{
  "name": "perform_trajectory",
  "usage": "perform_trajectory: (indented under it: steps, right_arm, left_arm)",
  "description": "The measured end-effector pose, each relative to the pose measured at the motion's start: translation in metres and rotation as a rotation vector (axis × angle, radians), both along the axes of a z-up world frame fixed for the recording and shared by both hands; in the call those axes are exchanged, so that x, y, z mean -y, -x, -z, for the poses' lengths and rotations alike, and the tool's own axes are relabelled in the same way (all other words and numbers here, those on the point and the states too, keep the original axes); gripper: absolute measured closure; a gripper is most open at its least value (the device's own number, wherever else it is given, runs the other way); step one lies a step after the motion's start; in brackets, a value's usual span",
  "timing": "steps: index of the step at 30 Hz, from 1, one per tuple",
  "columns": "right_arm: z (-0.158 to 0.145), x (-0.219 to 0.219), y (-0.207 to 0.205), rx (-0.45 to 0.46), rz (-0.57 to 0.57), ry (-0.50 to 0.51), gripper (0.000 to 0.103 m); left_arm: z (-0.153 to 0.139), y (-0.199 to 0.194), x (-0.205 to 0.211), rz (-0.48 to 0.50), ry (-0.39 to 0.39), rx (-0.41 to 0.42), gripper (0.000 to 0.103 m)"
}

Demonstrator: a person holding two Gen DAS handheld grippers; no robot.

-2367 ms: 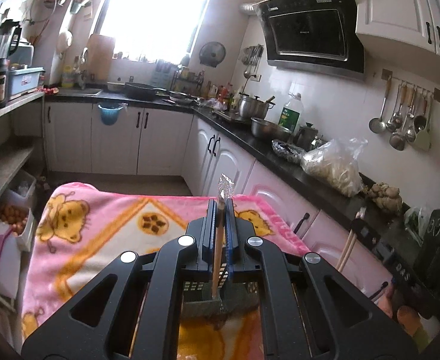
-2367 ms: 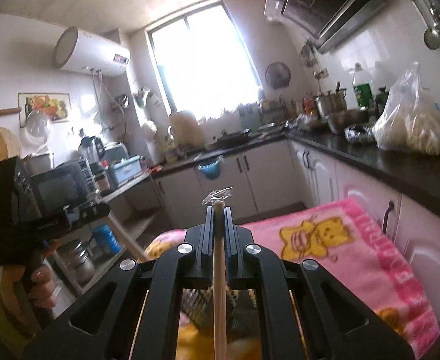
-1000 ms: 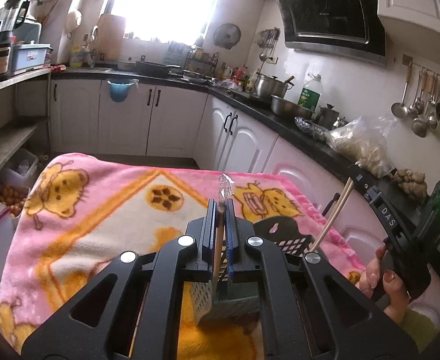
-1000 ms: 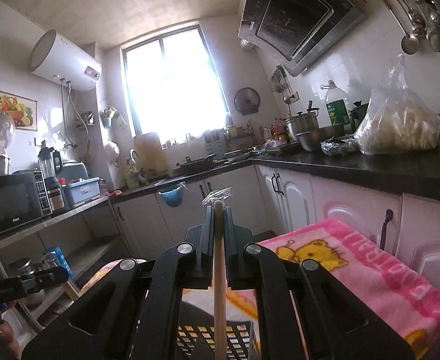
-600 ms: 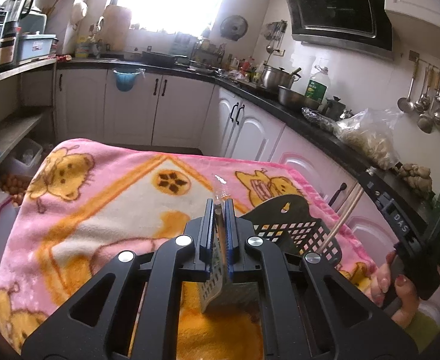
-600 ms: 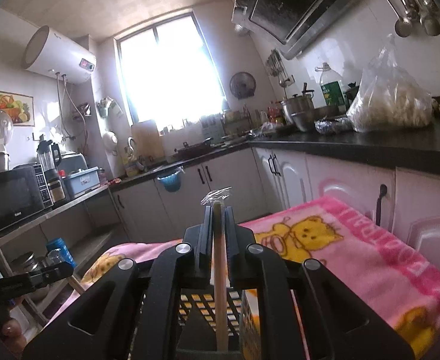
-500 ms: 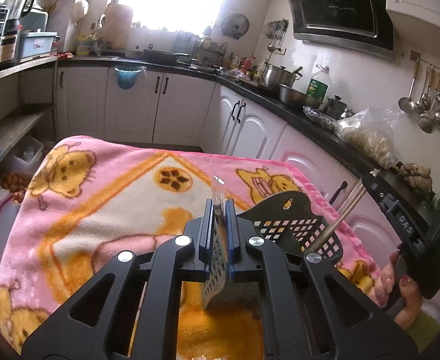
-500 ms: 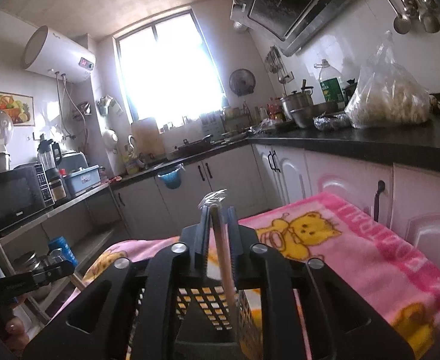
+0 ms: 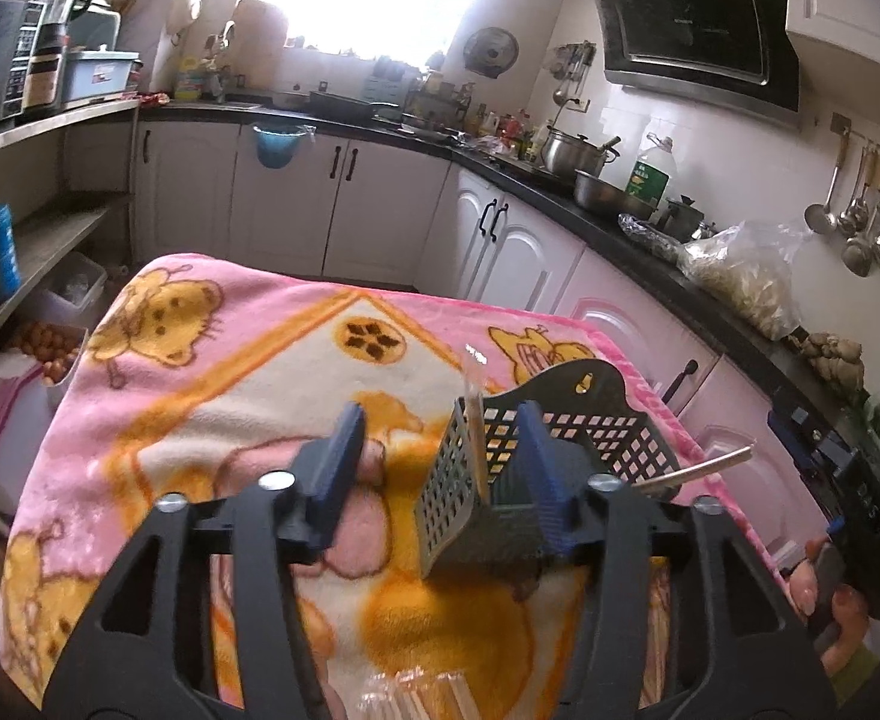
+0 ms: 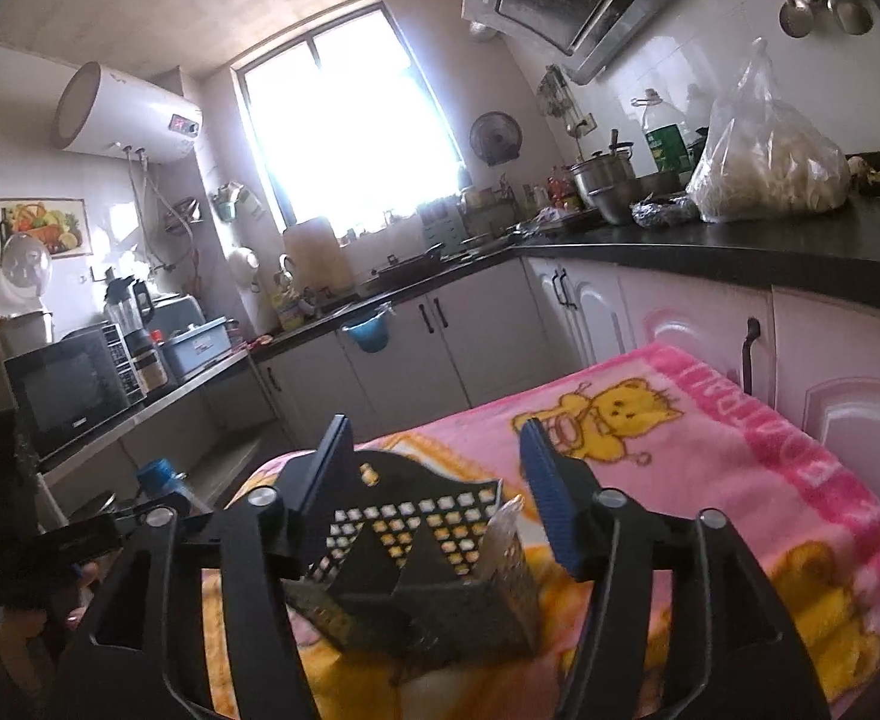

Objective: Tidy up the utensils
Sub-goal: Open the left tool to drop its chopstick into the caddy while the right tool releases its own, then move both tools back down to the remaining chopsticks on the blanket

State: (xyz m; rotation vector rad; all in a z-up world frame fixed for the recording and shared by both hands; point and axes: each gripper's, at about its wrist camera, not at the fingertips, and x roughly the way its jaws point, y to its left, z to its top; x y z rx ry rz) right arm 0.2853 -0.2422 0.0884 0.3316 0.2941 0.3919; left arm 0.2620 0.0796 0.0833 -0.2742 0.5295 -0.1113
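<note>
Now both grippers stand with their jaws apart, having just been opening. The left gripper (image 9: 440, 468) hangs above the black perforated utensil basket (image 9: 565, 438), whose near corner shows between the blue pads without being pressed by them. A wrapped chopstick (image 9: 474, 414) stands in that corner, its clear wrapper tip above the rim. The right gripper (image 10: 434, 480) sits over the same basket from the other side, nothing pinched between its pads; a wrapped end (image 10: 499, 531) leans against the basket's inner wall. In the left view, another pale stick (image 9: 697, 468) juts out just beside the right gripper's body, and I cannot tell whether it is in the basket. The basket rests on the pink cartoon blanket (image 9: 212, 372), near its far-right edge, by the white cabinets (image 9: 517, 252).

As I judge it, the step is letting go of the chopsticks into the basket. To do that well, keep the pads wide and lift away straight along the sticks, so no pad catches a wrapper. More wrapped sticks (image 9: 422, 693) lie blurred on the blanket at the bottom of the left view, likely next.
</note>
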Motion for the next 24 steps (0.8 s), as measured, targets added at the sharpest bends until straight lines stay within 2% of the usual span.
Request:
perform_trajectory:
  steps: [2,4,10,24]
  right_arm:
    - [-0.002,0.0,0.009,0.0,-0.01,0.003,0.041]
    - [-0.004,0.0,0.017,0.0,-0.012,0.011,0.039]
    - [-0.007,0.0,0.043,-0.002,-0.026,0.05,0.038]
    - [-0.003,0.002,0.084,-0.037,-0.065,0.095,0.038]
  left_arm:
    - [0.0,0.009,-0.002,-0.001,0.008,0.005,0.044]
    - [-0.001,0.016,-0.003,-0.003,0.012,0.008,0.032]
    - [-0.004,0.041,-0.005,-0.001,0.023,0.019,0.019]
    - [0.007,0.083,-0.008,-0.003,0.044,-0.009,0.019]
